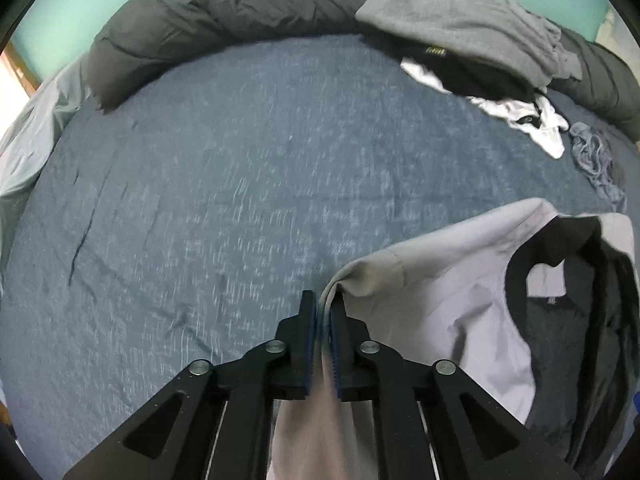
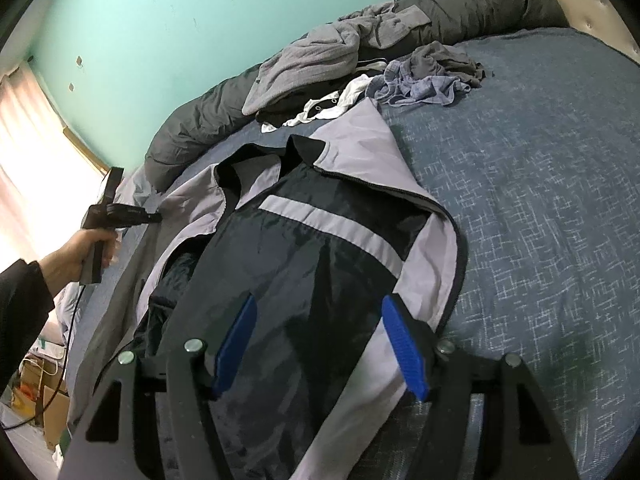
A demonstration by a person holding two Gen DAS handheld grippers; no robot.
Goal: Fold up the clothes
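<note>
A blue patterned bed (image 2: 540, 184) fills most of both views, with a dark rolled duvet (image 1: 224, 12) curving along its far edge against a teal wall (image 2: 152, 40). On the bed lies a grey and black jacket (image 2: 304, 248), spread open with its dark lining up; in the right wrist view it runs from the frame's centre down to the bottom edge. A heap of other clothes (image 2: 340, 76) sits beyond it, toward the upper middle of that view. The right gripper (image 2: 320, 340) hangs just over the jacket's lower part, its blue pads wide apart and holding nothing, the dark lining showing between them. The left gripper (image 1: 323, 332), at the bottom centre of its own view, is pinched closed on a grey edge of the jacket, which spreads away to the lower right. In the right wrist view, a hand (image 2: 76, 256) at the left edge holds that gripper.
</note>
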